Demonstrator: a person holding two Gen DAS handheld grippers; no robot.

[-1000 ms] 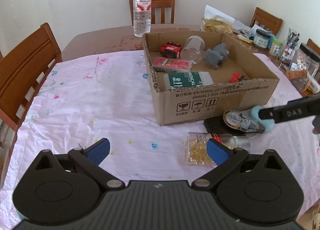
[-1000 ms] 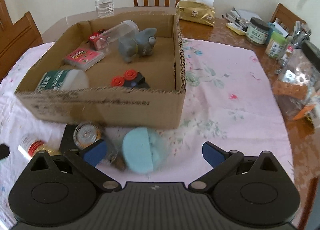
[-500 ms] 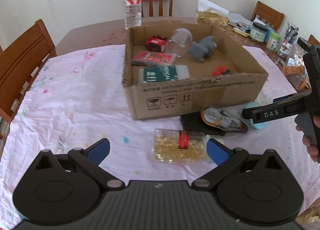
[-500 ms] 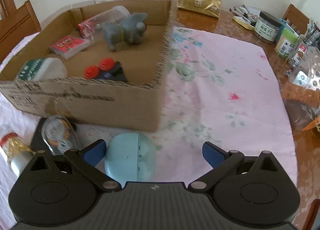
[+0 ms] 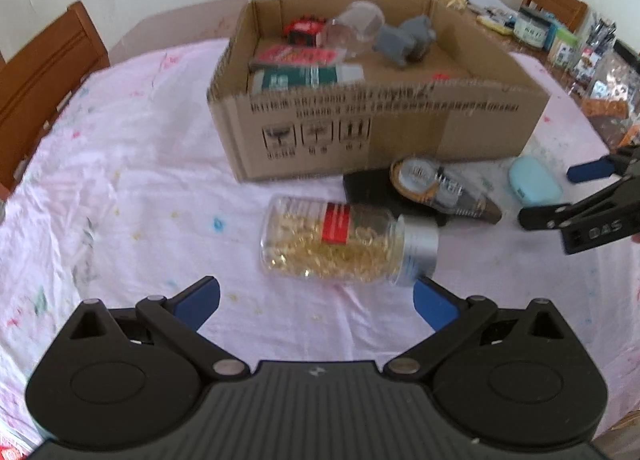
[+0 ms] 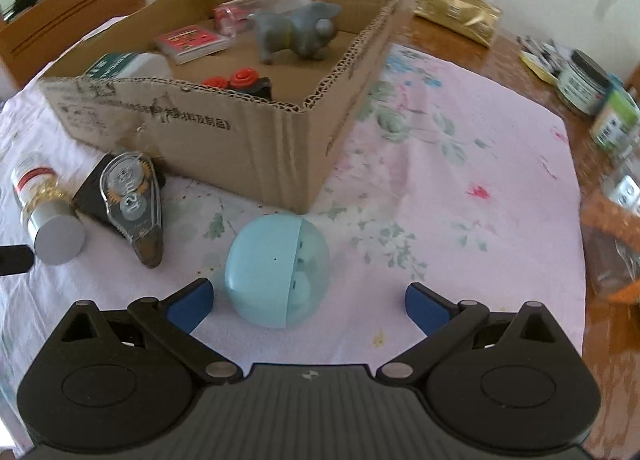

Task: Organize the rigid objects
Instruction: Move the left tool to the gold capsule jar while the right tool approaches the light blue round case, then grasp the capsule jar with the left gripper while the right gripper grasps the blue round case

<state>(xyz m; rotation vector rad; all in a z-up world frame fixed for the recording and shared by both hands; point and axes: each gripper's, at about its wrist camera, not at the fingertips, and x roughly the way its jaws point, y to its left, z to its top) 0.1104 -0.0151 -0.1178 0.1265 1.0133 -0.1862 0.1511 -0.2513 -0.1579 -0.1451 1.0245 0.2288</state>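
Now both sets of jaws gape empty: right gripper [image 6: 308,302] should straddle the blue case [image 6: 277,270] squarely; left gripper [image 5: 316,302] faces the jar [image 5: 344,246] ahead.

Pale blue case [image 6: 276,268] — pink floral tablecloth [image 6: 460,196]

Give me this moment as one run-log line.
left gripper: open, facing capsule jar | right gripper: open, facing blue case | both objects outside cardboard box

The right tool [image 6: 308,302], spread wide, flanks the blue case [image 6: 276,270] beside the cardboard box [image 6: 240,148].
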